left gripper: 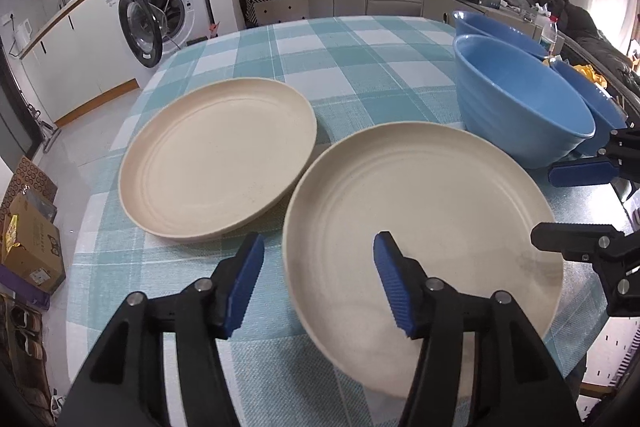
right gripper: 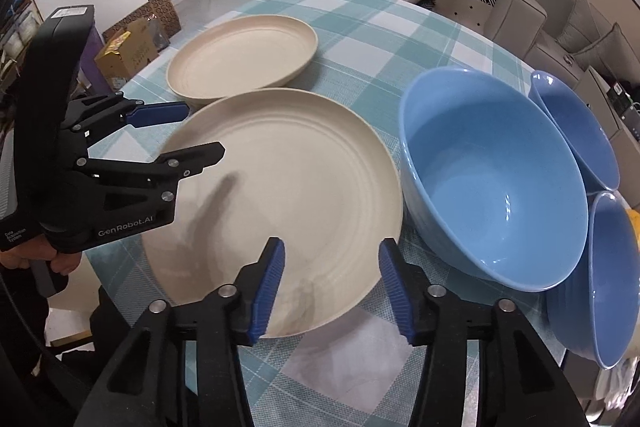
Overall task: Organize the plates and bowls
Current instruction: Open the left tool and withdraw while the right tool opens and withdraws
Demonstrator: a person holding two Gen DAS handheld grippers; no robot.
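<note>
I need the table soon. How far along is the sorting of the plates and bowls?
Barely started. Done: nothing is stacked. The far plate and near plate lie side by side; three bowls sit loosely grouped, two tipped. In hand: nothing; the left gripper and right gripper are open at the near plate's edges. Left: stacking plates and nesting bowls.

In front of you the counter (left gripper: 360,67) is covered with a cloth of teal and white checks. Two cream plates lie flat on it: the near plate (right gripper: 288,195) and, just behind it on the left, the far plate (right gripper: 240,63), their rims very close. To the right you see a large blue bowl (right gripper: 492,187), tilted, and two more blue bowls (right gripper: 580,131) beside it, leaning on their sides.
</note>
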